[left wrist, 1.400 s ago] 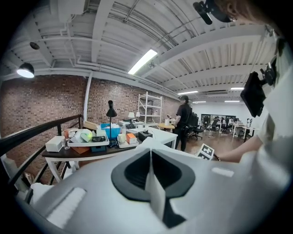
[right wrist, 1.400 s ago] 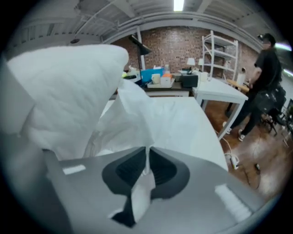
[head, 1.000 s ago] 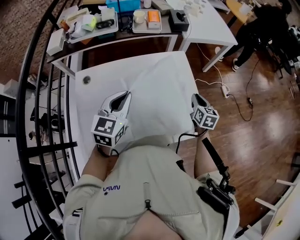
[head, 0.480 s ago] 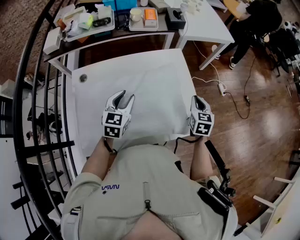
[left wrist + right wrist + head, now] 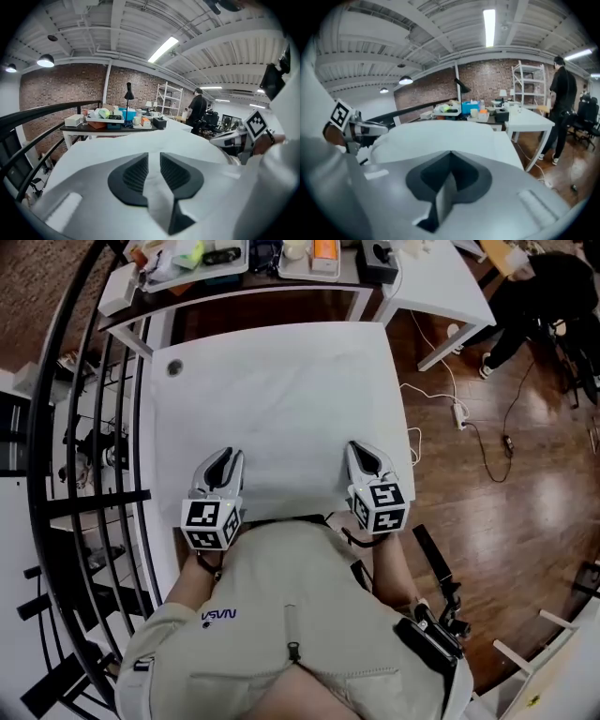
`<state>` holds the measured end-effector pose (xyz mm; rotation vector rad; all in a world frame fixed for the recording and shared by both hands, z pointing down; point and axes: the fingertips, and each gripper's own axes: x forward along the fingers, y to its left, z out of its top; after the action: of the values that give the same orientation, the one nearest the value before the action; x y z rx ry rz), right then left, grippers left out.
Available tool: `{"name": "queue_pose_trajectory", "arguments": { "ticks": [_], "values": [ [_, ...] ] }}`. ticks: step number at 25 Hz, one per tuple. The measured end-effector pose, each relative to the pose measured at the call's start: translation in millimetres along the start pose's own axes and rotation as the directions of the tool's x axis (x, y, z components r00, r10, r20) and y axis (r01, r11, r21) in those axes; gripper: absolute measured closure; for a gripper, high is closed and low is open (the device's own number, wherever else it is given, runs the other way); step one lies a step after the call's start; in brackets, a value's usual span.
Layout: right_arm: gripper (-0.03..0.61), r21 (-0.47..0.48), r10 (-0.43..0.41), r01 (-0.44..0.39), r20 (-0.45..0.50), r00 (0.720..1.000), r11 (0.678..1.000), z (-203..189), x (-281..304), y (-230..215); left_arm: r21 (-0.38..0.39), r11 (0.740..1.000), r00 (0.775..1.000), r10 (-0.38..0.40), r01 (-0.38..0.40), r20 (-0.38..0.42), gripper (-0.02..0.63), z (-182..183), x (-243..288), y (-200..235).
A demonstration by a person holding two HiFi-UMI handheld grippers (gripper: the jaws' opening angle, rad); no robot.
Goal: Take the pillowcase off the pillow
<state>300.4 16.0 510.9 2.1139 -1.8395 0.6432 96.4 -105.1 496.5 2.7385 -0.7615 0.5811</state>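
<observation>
A white pillow in its white pillowcase (image 5: 300, 413) lies on the white table (image 5: 173, 437). Both grippers are at its near edge. My left gripper (image 5: 225, 457) is over the near left corner. Its jaws (image 5: 154, 158) have just been closing and stand a narrow gap apart, with white cloth showing in the gap. I cannot tell whether the pads pinch it. My right gripper (image 5: 362, 450) is at the near right part of the pillow. Its pads (image 5: 451, 153) have just closed and meet, with nothing visible between them. Each gripper view shows the pillow (image 5: 187, 140) (image 5: 450, 133) stretching ahead.
A dark side table with trays of small items (image 5: 234, 263) stands behind the white table, and another white table (image 5: 441, 282) is at the back right. A black railing (image 5: 98, 427) runs along the left. On the wood floor lie cables and a power strip (image 5: 459, 413). A person (image 5: 544, 296) is at the far right.
Both grippers have drawn back toward me to the pillow's near edge. The right one came inward from the pillow's right side. The left jaws opened, then narrowed.
</observation>
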Motion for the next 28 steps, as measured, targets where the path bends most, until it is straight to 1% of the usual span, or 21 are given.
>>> {"name": "queue_pose_trajectory", "arguments": {
  "ticks": [2,4,8,11,15,17,19,22,25,28],
  "values": [
    [0.574,-0.073,-0.041,0.034,-0.088,0.995,0.997,-29,15,7,-0.001,1.0,1.0,0.025,-0.025,-0.011,0.54,-5,0,-5],
    [0.574,-0.116,-0.039,0.025,-0.122,0.992,0.993,-46,20,13,-0.009,0.998,0.998,0.059,-0.059,-0.023,0.554,-11,-1,-10],
    [0.574,-0.097,-0.008,0.002,-0.062,0.998,0.995,-51,17,9,-0.036,0.989,0.989,0.14,-0.142,-0.035,0.568,-24,-7,-14],
    [0.574,-0.115,-0.018,0.016,-0.018,1.0,0.993,-39,13,7,-0.027,0.98,0.981,0.195,-0.195,-0.011,0.571,-27,-17,-16],
    [0.574,-0.137,-0.028,0.04,0.088,0.996,0.99,1,-2,19,0.011,0.97,0.969,0.241,-0.242,0.057,0.607,-13,-32,-12],
    [0.574,-0.137,-0.035,0.057,0.159,0.987,0.989,22,-11,26,0.026,0.97,0.965,0.239,-0.243,0.112,0.607,2,-38,-13],
    [0.574,-0.129,-0.053,0.085,0.234,0.971,0.988,41,-21,34,0.051,0.97,0.958,0.227,-0.239,0.173,0.607,18,-48,-15],
    [0.574,-0.095,-0.078,0.117,0.343,0.936,0.989,68,-44,57,0.095,0.96,0.94,0.234,-0.264,0.25,0.607,33,-77,-12],
    [0.574,-0.09,-0.083,0.132,0.414,0.906,0.987,85,-65,89,0.1,0.952,0.922,0.249,-0.29,0.296,0.607,32,-113,-2],
    [0.574,-0.081,-0.094,0.146,0.454,0.886,0.986,90,-82,123,0.093,0.954,0.915,0.243,-0.286,0.322,0.607,24,-145,11]
  ]
}}
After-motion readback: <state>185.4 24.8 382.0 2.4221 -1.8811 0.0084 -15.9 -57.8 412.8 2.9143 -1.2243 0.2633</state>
